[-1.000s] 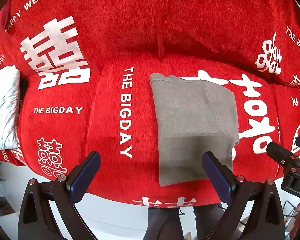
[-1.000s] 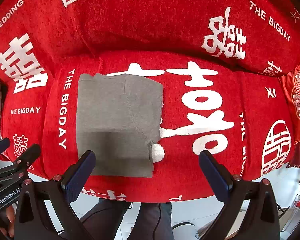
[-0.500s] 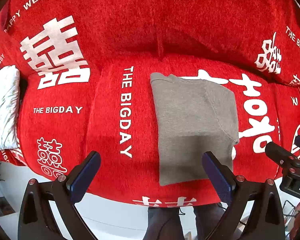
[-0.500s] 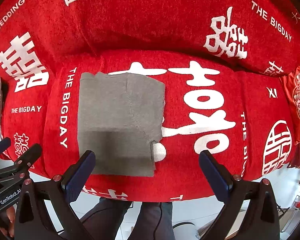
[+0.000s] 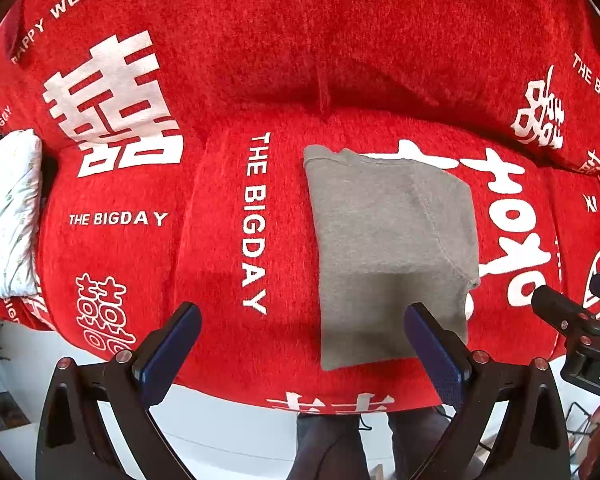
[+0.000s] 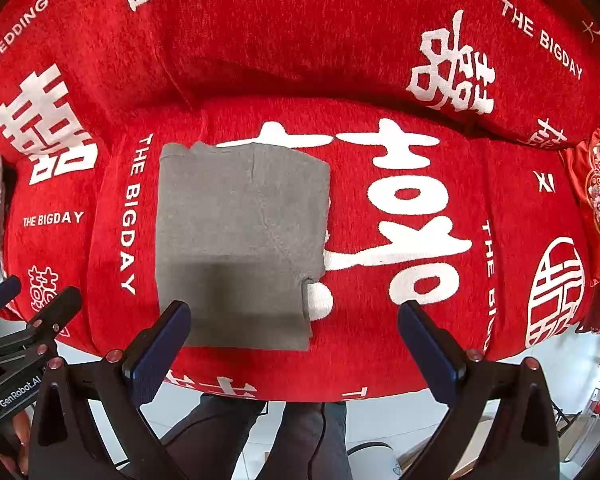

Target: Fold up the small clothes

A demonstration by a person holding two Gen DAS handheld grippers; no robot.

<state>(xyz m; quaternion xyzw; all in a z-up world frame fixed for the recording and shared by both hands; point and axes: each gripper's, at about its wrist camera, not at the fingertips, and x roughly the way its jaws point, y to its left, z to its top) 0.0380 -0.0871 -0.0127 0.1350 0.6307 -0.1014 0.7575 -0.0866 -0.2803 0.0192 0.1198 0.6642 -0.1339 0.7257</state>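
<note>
Both pairs of fingers stand wide apart, holding nothing. At far left a white patterned cushion (image 5: 8, 212) rests against the red wedding-print sofa cover (image 5: 228, 240). Left gripper (image 5: 300, 344) and right gripper (image 6: 296, 340) hover above the near edge. Between them lies the grey garment (image 6: 240, 240), already a flat rectangle; one more fold, if needed, calls for pinching its near corners.

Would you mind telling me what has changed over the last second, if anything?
Almost nothing. The right gripper drifted very slightly, nudging its view. Nothing was grasped or released. The grey garment stays folded on the red cover, and the left gripper stays open, like the right.
</note>
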